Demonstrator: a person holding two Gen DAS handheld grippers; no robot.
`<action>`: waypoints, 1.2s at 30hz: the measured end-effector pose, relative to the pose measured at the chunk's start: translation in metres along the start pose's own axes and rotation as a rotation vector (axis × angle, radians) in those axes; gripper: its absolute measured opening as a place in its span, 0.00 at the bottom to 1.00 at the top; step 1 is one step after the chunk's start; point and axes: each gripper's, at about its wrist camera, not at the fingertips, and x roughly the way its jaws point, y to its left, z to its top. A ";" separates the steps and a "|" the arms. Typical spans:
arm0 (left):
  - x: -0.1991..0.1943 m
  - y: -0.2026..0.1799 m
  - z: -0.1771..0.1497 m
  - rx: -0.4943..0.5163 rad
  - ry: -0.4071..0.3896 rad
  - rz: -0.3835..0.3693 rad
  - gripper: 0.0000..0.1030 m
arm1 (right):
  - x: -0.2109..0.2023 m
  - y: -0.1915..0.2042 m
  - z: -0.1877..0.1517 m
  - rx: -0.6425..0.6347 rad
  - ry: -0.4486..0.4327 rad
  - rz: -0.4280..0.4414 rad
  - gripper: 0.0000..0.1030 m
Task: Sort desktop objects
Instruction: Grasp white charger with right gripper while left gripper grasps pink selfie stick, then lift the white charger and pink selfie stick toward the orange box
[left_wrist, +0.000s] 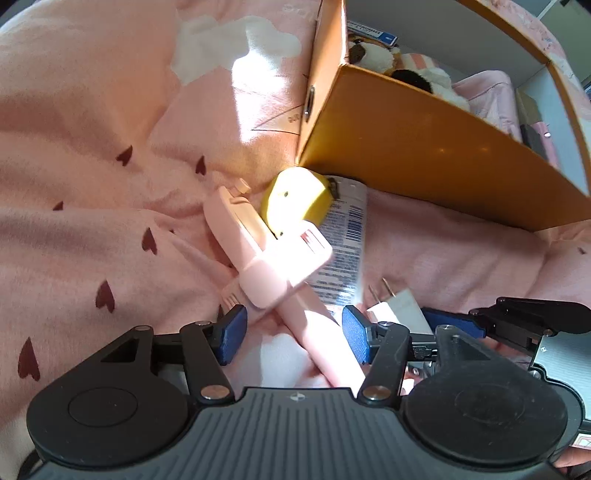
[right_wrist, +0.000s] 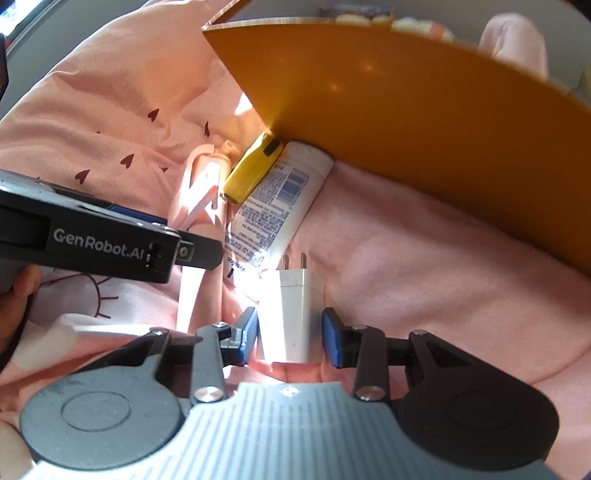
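The left gripper (left_wrist: 293, 339) stands released, its blue pads (left_wrist: 232, 332) either side of the pink selfie stick (left_wrist: 258, 251) without pressing it. The right gripper (right_wrist: 290, 338) is likewise unclenched around the white charger plug (right_wrist: 291, 314), a gap showing at each pad. From the plug, the white tube (right_wrist: 280, 199) and yellow tape measure (right_wrist: 253, 171) lie toward eleven o'clock on the pink blanket (right_wrist: 424, 266), against the orange box (right_wrist: 424, 125).
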 end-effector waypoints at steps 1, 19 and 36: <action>-0.003 0.000 -0.001 -0.006 0.001 -0.019 0.64 | -0.007 0.000 -0.001 -0.012 -0.014 -0.020 0.37; 0.027 -0.007 -0.002 -0.080 0.046 0.029 0.46 | -0.019 -0.024 -0.015 0.009 -0.046 -0.173 0.37; -0.018 -0.012 -0.022 -0.004 -0.065 0.045 0.40 | -0.009 -0.030 -0.012 0.073 -0.027 -0.129 0.41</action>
